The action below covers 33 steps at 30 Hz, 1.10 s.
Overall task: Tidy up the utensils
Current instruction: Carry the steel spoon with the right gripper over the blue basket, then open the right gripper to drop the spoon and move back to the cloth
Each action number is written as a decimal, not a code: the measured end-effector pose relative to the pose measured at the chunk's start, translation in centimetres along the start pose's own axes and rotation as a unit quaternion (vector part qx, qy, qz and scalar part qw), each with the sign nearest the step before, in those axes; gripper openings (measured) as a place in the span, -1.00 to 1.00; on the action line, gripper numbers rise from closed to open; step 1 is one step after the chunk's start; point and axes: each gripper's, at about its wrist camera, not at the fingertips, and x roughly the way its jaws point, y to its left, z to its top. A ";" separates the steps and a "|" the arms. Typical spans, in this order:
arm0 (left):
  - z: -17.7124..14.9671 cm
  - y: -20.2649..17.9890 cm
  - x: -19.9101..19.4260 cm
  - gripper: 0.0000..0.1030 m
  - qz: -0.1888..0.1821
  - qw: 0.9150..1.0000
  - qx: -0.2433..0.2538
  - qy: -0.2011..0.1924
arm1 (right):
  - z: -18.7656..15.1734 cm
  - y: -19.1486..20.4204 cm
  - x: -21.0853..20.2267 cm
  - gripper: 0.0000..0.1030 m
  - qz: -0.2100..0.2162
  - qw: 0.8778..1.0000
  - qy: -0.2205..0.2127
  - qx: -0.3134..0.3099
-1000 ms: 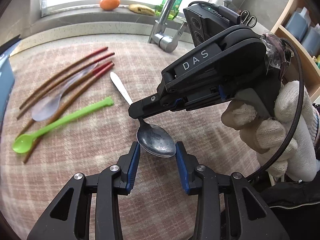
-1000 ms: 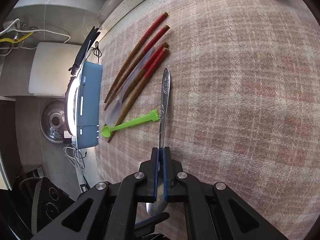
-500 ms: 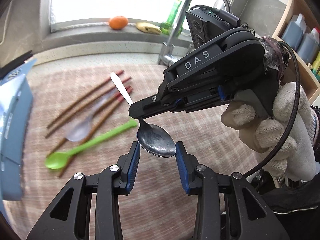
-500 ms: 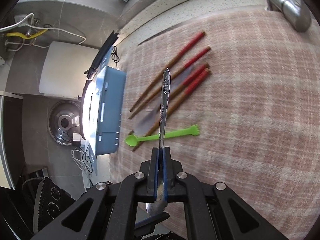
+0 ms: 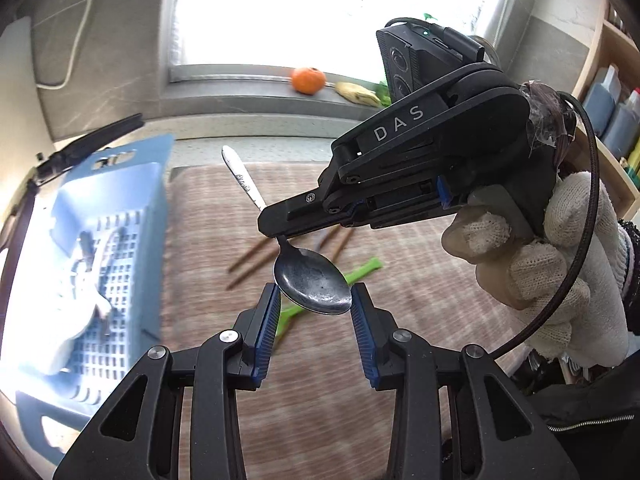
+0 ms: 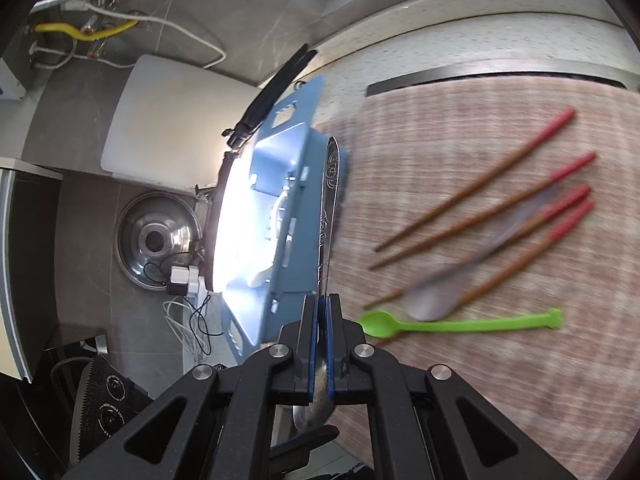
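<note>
blue basket: sat at the left of the left wrist view, blurry, something pale inside I couldn't make out
left gripper: bottom centre, blue pads hugging both sides of the spoon bowl, looked clamped on it
metal spoon: mid-frame, up off the checked mat, handle poking to the upper left
right gripper: came in from the right in a white-gloved hand, fingers pinched tight on the spoon's neck
chopsticks: right side of the right wrist view, lying on the mat with a grey spoon across them
green spoon: just below the chopsticks
</note>
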 end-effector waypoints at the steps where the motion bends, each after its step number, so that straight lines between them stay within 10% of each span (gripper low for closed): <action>1: 0.0 0.8 -0.3 -0.33 0.002 1.000 -0.002 -0.002 | 0.3 0.7 0.7 -0.93 0.002 1.000 0.001 -0.002; 33: -1.6 12.1 -3.6 -0.38 0.078 0.995 -0.058 -0.004 | 3.7 8.0 10.5 -0.87 -0.031 0.998 0.033 -0.044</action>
